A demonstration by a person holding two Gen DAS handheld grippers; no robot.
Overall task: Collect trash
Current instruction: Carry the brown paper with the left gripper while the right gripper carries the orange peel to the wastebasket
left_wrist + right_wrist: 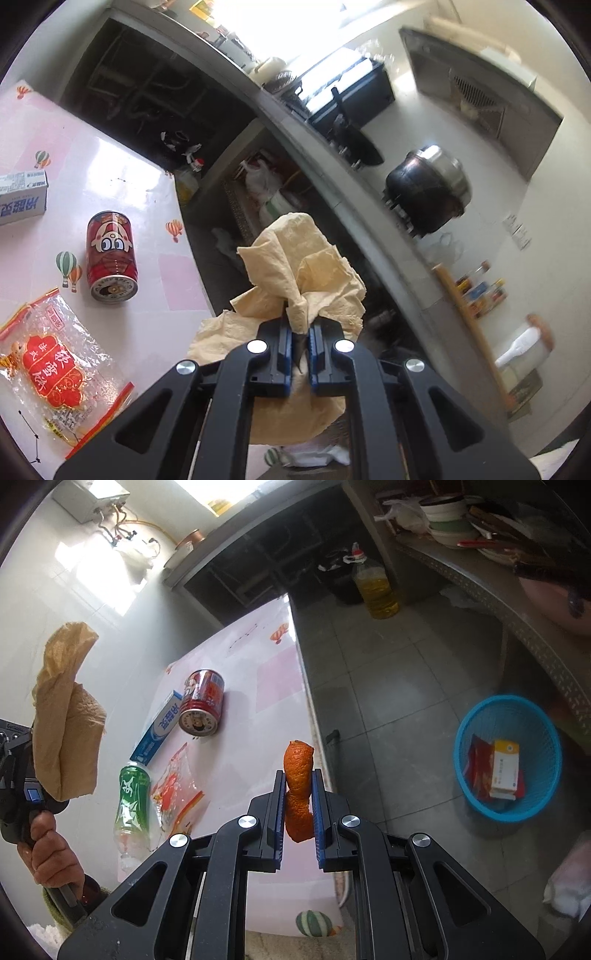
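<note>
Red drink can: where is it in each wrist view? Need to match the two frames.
Left wrist: red drink can stands left of centre on the table, beside the snack bag.
Right wrist: same can upper-left of centre, touching the toothpaste box.
Shared landmark: balloon-print tablecloth.

Orange peel (pixel 298 794) between right gripper (pixel 299 779) fingers (pixel 277 805)

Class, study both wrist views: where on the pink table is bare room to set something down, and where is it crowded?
Bare: the pink table strip between the red drink can and the floor-side edge. Crowded: the blue-white carton, green plastic bottle and clear red-printed snack bag cluster.
</note>
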